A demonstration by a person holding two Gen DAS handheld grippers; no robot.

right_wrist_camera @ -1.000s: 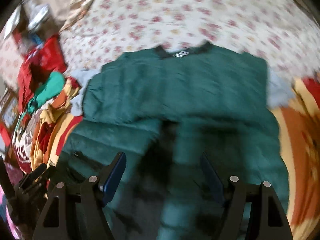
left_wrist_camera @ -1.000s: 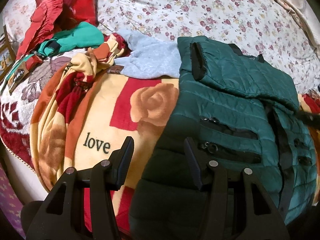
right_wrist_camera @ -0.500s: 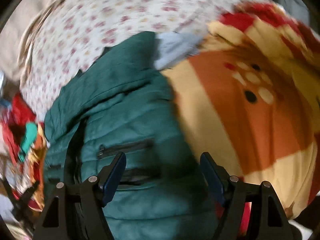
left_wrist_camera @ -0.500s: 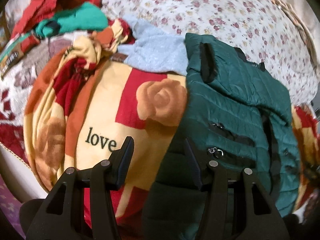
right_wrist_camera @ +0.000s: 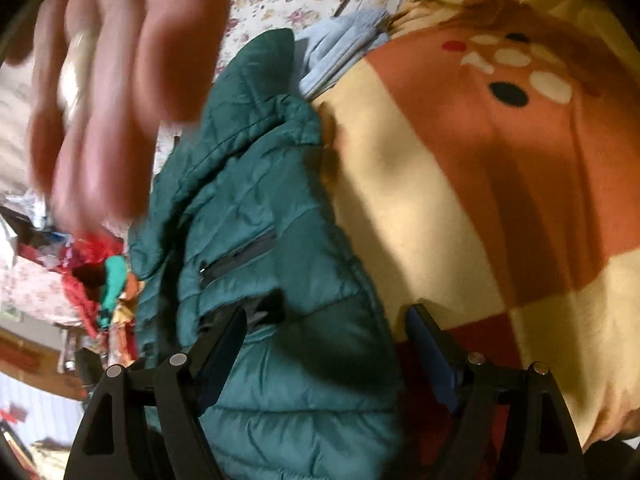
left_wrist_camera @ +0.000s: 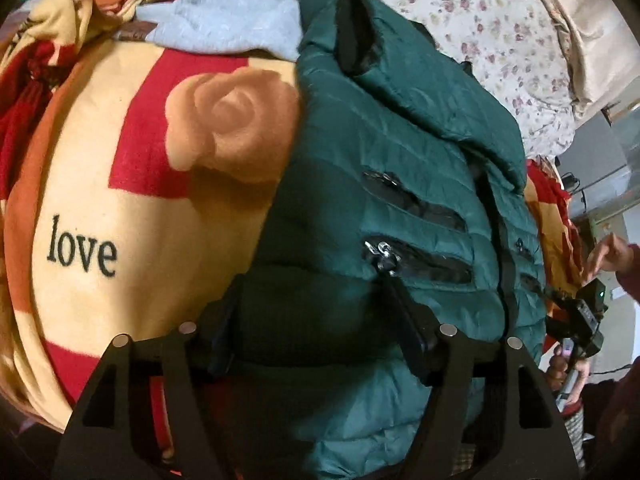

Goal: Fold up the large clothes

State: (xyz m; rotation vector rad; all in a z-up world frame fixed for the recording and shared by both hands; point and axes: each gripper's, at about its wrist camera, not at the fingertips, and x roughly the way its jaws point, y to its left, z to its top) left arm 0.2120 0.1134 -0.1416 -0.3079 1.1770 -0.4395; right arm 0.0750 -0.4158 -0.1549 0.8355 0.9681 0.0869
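A dark green quilted puffer jacket [left_wrist_camera: 400,168] lies partly folded on a yellow, red and orange blanket [left_wrist_camera: 120,184] printed "love". My left gripper [left_wrist_camera: 316,300] is open, its fingers straddling the jacket's near hem at the left side. In the right wrist view the jacket [right_wrist_camera: 256,240] runs up the middle, and my right gripper [right_wrist_camera: 324,320] is open with its fingers around the jacket's near right edge, by the blanket [right_wrist_camera: 500,184]. Neither gripper is closed on the fabric.
A pale blue garment [left_wrist_camera: 236,20] lies beyond the jacket on a floral bedsheet [left_wrist_camera: 480,16]. A bare hand [right_wrist_camera: 108,92] blurs across the upper left of the right wrist view. Red and green clothes [right_wrist_camera: 104,280] are piled at the far left. The right gripper's handle [left_wrist_camera: 580,320] shows at the right.
Both grippers have come down and closer to the jacket's near edge. The right view has swung to the jacket's right side. A bare hand has come into the right wrist view.
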